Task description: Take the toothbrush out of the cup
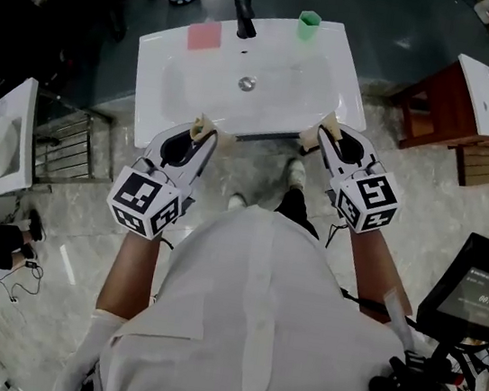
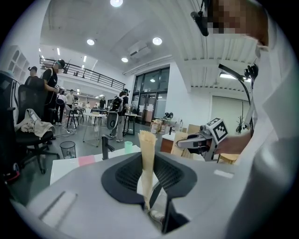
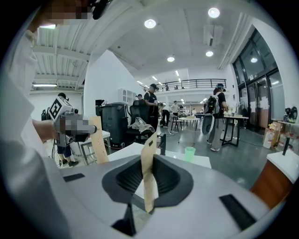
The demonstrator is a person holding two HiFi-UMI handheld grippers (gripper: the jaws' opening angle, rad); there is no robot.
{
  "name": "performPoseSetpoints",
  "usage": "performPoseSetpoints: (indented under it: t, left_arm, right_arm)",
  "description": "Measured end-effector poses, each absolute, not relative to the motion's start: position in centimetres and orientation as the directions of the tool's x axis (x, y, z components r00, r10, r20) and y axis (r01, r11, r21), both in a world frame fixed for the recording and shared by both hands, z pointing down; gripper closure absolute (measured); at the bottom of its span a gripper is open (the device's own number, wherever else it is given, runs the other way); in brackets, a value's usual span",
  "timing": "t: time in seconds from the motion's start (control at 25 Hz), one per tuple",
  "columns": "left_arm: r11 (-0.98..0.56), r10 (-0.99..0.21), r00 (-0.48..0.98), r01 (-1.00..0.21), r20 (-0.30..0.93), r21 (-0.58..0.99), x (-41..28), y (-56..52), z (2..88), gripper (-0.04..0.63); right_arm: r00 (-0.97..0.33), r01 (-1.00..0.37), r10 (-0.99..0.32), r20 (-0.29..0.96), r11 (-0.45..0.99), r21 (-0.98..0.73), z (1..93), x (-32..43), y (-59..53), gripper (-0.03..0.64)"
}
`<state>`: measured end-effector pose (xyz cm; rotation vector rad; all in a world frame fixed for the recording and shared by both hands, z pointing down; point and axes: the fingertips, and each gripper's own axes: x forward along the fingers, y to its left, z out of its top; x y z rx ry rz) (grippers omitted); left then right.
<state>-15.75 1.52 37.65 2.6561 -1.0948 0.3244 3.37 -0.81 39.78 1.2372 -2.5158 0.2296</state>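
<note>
Open workshop hall with a grey floor; a white sink (image 1: 166,51) stands in front of the person, and a black faucet (image 1: 245,17) rises at its back edge. The green cup (image 1: 308,25) sits on the rim just right of the faucet, and a pink pad (image 1: 205,36) lies on the rim to the faucet's left. The toothbrush should be in that cup, but no handle can be made out above its rim in any view.

Both tools hang at the sink's near edge, across the basin from the faucet. The left gripper (image 1: 202,125) has its tan pads pressed together with nothing between them. The right gripper (image 1: 320,130) is the same, pads together and empty.

A toothbrush is probably light, stiff and smooth, so it may slip or twist in a pinch. The cup looks light too and could tip. Pinching the handle above the rim and lifting straight up seems safest, perhaps with the other tool steadying the cup.
</note>
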Motion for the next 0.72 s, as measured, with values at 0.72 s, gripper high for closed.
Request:
performPoseSetpoints:
  t: [0.72]
  left_arm:
    - [-0.694,-0.645,0.706,-0.701,0.293,0.162,-15.1,1.23,38.4,0.517]
  right_arm:
    - [-0.584,-0.777,-0.726,0.364,0.63,0.01,39.93,2.72,-0.82,0.568]
